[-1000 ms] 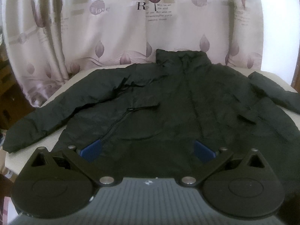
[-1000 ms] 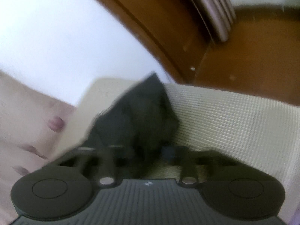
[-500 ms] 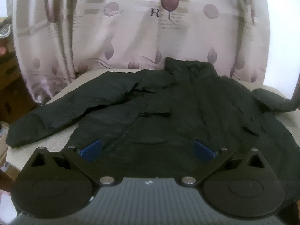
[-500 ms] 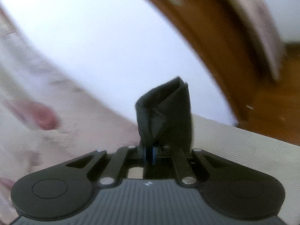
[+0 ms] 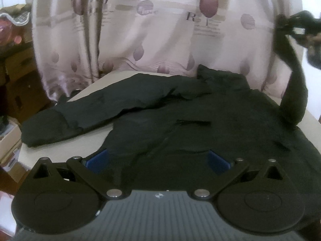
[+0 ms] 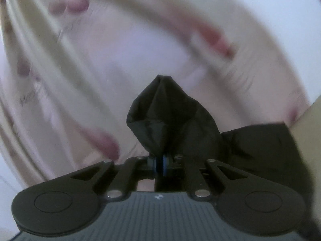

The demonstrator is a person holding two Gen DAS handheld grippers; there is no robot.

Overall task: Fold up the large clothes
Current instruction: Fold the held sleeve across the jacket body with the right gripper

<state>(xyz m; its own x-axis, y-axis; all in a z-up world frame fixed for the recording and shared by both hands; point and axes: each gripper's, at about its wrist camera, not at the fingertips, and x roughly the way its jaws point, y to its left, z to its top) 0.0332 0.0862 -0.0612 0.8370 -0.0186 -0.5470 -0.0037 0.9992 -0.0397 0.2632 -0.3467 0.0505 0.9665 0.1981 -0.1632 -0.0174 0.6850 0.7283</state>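
Black puffy jacket sleeve [image 6: 172,120] in right gripper [image 6: 159,163]

Black jacket [image 5: 200,124] lies spread flat on the bench [image 5: 60,150], collar toward the curtain [image 5: 160,30]. One sleeve [image 5: 80,118] rests extended along the bench edge. The opposite sleeve [image 5: 291,92] stands raised off the bench, its cuff [image 6: 166,118] bunched and pinched, curtain behind.
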